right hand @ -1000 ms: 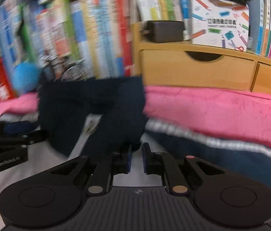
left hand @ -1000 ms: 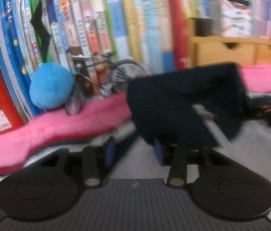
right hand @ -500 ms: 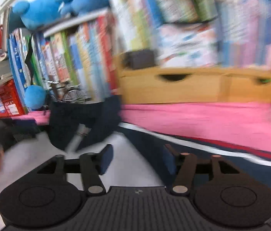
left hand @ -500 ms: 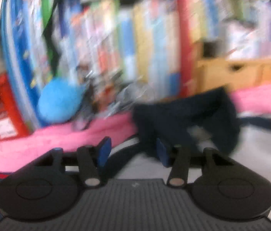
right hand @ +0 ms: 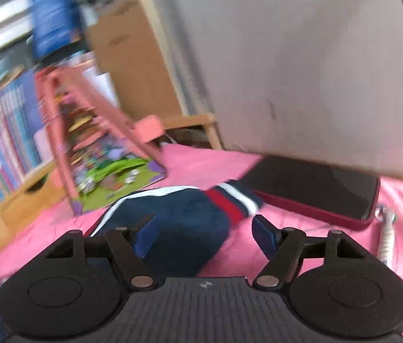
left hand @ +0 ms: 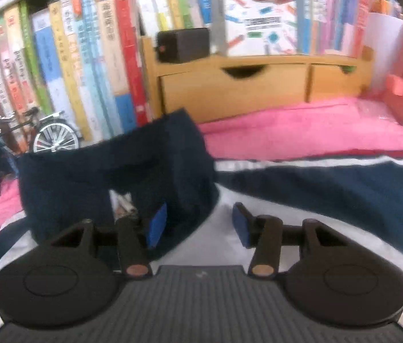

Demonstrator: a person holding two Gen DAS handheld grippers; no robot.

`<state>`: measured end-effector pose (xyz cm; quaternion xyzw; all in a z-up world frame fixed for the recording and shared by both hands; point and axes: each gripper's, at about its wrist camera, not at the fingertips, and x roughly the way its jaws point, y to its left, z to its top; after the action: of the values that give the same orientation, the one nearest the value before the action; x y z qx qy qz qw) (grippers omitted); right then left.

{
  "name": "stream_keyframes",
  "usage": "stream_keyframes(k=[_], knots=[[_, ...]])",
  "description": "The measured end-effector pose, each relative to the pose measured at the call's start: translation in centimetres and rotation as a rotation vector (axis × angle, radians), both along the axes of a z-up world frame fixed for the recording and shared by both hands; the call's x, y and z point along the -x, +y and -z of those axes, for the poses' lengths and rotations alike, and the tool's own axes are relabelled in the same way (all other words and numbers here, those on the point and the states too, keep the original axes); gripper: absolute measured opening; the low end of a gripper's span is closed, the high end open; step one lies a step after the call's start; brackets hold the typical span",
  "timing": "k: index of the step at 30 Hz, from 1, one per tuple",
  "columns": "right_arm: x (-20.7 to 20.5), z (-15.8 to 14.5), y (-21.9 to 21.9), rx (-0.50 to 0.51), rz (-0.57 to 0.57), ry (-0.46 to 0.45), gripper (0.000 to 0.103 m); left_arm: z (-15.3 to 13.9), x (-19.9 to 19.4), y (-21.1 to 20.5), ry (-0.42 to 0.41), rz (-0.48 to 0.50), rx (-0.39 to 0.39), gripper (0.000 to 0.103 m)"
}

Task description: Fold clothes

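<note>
Right tongs, opening and empty, hover over the navy jacket sleeve on a pink blanket, apparently lining up its striped cuff; left tongs, apart and empty, face a folded dark garment.

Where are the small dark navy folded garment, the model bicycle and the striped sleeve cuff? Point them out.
small dark navy folded garment (left hand: 87,177), left wrist view, its front face.
model bicycle (left hand: 54,138), left wrist view, its spoked wheel.
striped sleeve cuff (right hand: 231,200), right wrist view, its red band.
</note>
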<state>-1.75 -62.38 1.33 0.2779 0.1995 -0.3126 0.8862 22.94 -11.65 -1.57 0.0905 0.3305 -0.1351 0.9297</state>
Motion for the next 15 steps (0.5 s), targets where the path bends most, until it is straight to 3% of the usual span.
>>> stream_keyframes(k=[3, 5, 7, 8, 10, 13, 15], knots=[[-0.9, 1.4, -1.7, -0.098, -0.017, -0.01, 0.083, 0.1, -0.2, 0.4, 0.006, 0.003, 0.017, 0.052], [-2.1, 1.7, -2.0, -0.088, -0.01, -0.004, 0.085, 0.2, -0.2, 0.4, 0.011, 0.002, 0.025, 0.052], [-3.3, 1.6, -2.4, -0.081, -0.001, 0.0, 0.063, 0.2, -0.2, 0.3, 0.008, 0.003, 0.019, 0.052], [-3.8, 1.5, -2.8, -0.095, 0.002, -0.001, 0.027, 0.1, -0.1, 0.3, 0.006, 0.003, 0.014, 0.052], [-4.8, 0.7, -3.5, -0.091, 0.004, -0.006, 0.021, 0.1, -0.3, 0.2, 0.003, 0.008, 0.009, 0.052], [-5.7, -3.3, -1.4, 0.267, -0.045, 0.019, 0.02, 0.0, -0.2, 0.3, 0.004, 0.017, 0.01, 0.052], [-5.6, -5.2, 0.1, 0.473, -0.081, -0.044, 0.023, 0.0, -0.2, 0.3, 0.005, 0.017, 0.012, 0.052]])
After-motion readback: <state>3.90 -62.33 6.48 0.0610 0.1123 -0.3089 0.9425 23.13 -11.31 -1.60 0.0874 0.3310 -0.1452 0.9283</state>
